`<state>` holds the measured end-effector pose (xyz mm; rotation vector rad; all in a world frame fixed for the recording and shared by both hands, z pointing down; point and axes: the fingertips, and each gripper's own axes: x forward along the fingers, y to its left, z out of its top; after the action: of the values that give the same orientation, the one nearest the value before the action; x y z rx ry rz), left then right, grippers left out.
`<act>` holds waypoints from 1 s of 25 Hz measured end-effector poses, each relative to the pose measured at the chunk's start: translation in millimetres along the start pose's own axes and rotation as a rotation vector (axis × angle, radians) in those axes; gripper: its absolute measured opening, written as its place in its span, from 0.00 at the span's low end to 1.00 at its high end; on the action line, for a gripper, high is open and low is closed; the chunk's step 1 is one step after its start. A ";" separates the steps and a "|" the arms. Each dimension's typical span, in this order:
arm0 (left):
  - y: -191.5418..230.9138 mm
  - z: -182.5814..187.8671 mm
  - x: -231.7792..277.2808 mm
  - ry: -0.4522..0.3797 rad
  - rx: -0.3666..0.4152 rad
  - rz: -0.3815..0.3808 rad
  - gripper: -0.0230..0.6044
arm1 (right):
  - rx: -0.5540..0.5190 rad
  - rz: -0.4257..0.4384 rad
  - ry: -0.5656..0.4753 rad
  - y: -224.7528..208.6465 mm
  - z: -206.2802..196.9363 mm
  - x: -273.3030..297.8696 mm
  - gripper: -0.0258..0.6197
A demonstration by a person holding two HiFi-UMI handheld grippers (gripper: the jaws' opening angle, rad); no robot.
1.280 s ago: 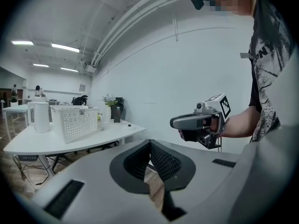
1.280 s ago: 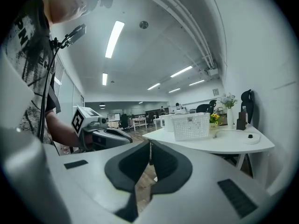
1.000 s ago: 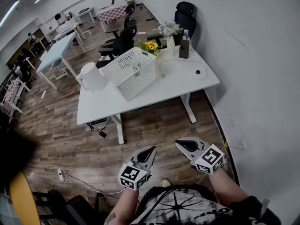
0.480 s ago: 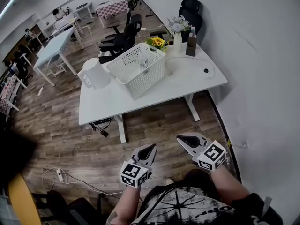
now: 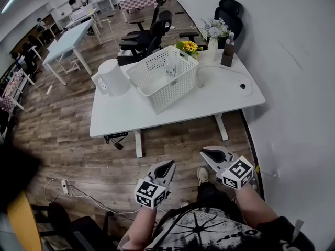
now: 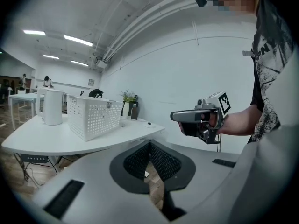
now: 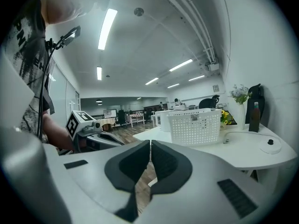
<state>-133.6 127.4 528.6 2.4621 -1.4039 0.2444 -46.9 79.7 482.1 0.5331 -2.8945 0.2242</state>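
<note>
My left gripper (image 5: pixel 167 166) is shut and empty, held over the wood floor short of a white table (image 5: pixel 120 114). My right gripper (image 5: pixel 212 152) is shut and empty too, level with the left one. In the left gripper view the jaws (image 6: pixel 150 143) meet, and the right gripper (image 6: pixel 198 120) shows beyond them. From the right gripper view the jaws (image 7: pixel 150 143) are closed, with the left gripper (image 7: pixel 93 129) off to the left. On the table stand a white perforated basket (image 5: pixel 163 76), a white jug (image 5: pixel 113 77) and a vase of white flowers (image 5: pixel 215 33).
Yellow flowers (image 5: pixel 188 47) and a dark bottle (image 5: pixel 227 54) stand at the table's far end, with a white cable and round puck (image 5: pixel 242 86). Black office chairs (image 5: pixel 157 27) stand behind the table. A white wall runs along the right. More tables (image 5: pixel 70 38) stand at the back left.
The table, basket and jug have come closer and lower in the head view. Both grippers stay shut and keep their places in front of the body.
</note>
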 end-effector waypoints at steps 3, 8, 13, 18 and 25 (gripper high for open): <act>22.0 9.5 18.7 0.002 -0.008 0.032 0.05 | -0.010 0.044 0.004 -24.8 7.2 24.3 0.08; 54.8 29.2 59.7 0.016 -0.004 0.076 0.05 | -0.029 0.105 0.003 -73.7 24.8 55.2 0.08; 75.7 54.1 94.3 0.015 -0.003 0.118 0.05 | -0.027 0.151 -0.002 -116.7 39.7 73.4 0.08; 92.8 73.2 128.0 0.016 0.004 0.153 0.05 | -0.032 0.200 -0.003 -155.0 49.5 90.8 0.08; 121.7 93.7 161.6 0.006 0.006 0.234 0.05 | -0.045 0.264 -0.013 -204.4 61.7 112.9 0.08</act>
<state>-155.9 -93.5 507.9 2.2971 -1.6911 0.3056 -85.5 -158.4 469.5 0.1443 -2.9685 0.1927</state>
